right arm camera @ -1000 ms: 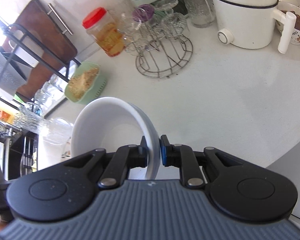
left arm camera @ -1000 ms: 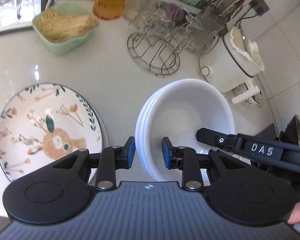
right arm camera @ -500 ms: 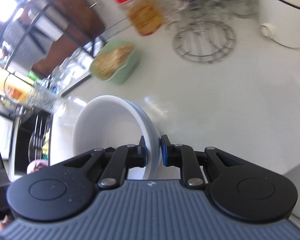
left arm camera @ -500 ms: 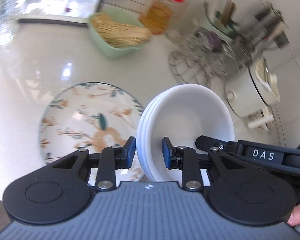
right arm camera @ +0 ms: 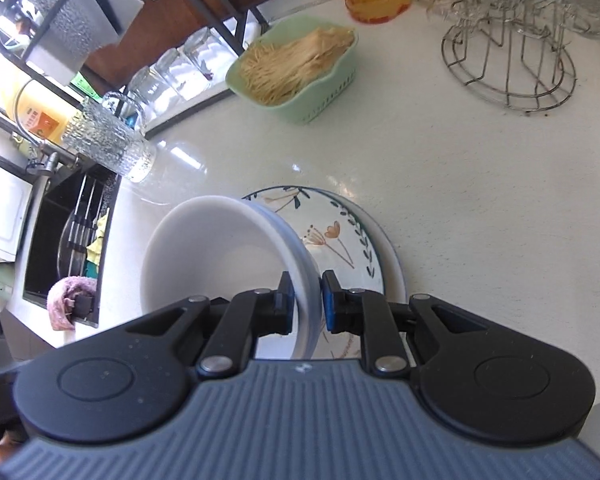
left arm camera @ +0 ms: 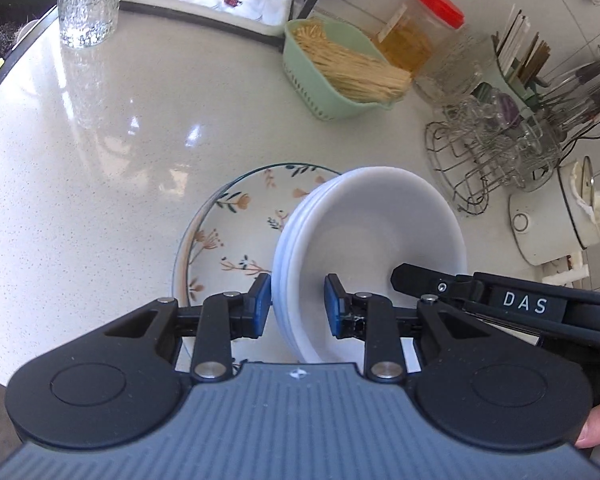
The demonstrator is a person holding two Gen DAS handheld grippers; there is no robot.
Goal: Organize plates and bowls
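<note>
A stack of white bowls (left arm camera: 374, 236) hangs above a floral plate (left arm camera: 228, 236) that lies on the white counter. My left gripper (left arm camera: 296, 308) is shut on the stack's left rim. My right gripper (right arm camera: 305, 302) is shut on the opposite rim of the white bowls (right arm camera: 220, 256); its black finger shows inside the bowl in the left wrist view. In the right wrist view the floral plate (right arm camera: 340, 236) lies under and to the right of the bowls, on top of another plate.
A green basket of noodles (left arm camera: 340, 68), a red-lidded jar (left arm camera: 420, 32), a wire glass rack (left arm camera: 496, 148) and a white cooker (left arm camera: 556, 220) stand at the back right. A textured glass jug (left arm camera: 88, 0) stands back left. The sink (right arm camera: 68, 240) is left of the counter.
Both grippers have carried the bowl stack to the left, from bare counter beside the floral plate to over the plate. Their hold on the rims is unchanged.
</note>
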